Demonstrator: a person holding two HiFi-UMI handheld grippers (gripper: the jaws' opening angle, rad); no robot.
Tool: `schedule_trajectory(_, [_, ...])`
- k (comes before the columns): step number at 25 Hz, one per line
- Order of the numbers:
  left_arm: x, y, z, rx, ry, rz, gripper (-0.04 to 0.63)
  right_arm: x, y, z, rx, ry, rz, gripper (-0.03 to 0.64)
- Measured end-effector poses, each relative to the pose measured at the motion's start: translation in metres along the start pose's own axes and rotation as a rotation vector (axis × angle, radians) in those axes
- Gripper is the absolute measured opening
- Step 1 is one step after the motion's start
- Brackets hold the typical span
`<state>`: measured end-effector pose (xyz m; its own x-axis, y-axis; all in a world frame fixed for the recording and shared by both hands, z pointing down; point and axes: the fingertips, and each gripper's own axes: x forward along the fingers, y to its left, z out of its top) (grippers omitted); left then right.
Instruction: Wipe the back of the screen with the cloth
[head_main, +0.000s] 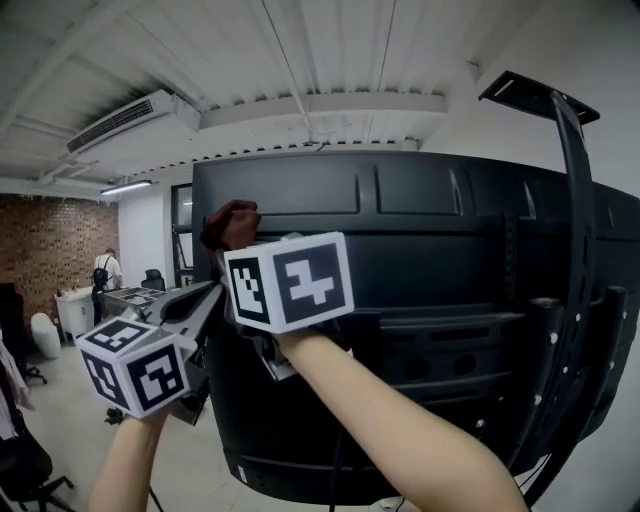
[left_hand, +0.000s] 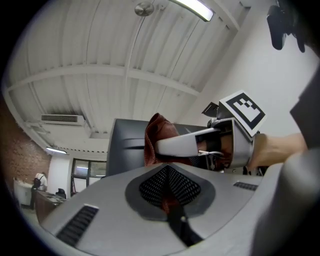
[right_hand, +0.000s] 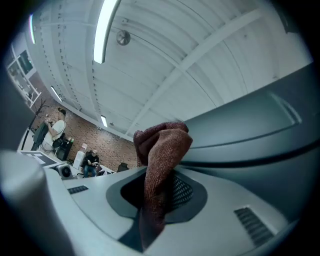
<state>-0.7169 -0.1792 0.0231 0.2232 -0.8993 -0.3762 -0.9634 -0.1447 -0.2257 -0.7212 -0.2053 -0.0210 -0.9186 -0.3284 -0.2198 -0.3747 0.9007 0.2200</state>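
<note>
Right gripper (right_hand: 159, 186) clamps the maroon cloth (right_hand: 162, 145), its bunched end at the upper left of the black screen back (head_main: 430, 250); left gripper (left_hand: 169, 172), jaws together, hangs just beside; if the wad slips, bare jaw tips could scrape the plastic.

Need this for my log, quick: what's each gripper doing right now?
Left gripper: closed, apparently empty.
Right gripper: closed on the cloth.
</note>
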Motion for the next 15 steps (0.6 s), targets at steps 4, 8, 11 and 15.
schedule_trajectory(4, [-0.015,0.021,-0.015,-0.006,0.041,0.021,0.011,0.034,0.011,-0.019,0.004,0.060,0.016,0.066])
schedule_trajectory(8, [-0.019,0.027,-0.018,-0.005,0.049,0.022,0.011,0.045,0.007,-0.024,0.013,0.098,-0.004,0.066])
schedule_trajectory(11, [-0.015,0.020,-0.017,-0.004,0.050,0.003,0.011,0.041,0.003,-0.027,-0.005,0.142,-0.022,0.066])
schedule_trajectory(15, [-0.001,-0.002,-0.012,-0.002,0.038,-0.044,0.011,0.021,-0.012,-0.024,-0.030,0.193,-0.055,0.066])
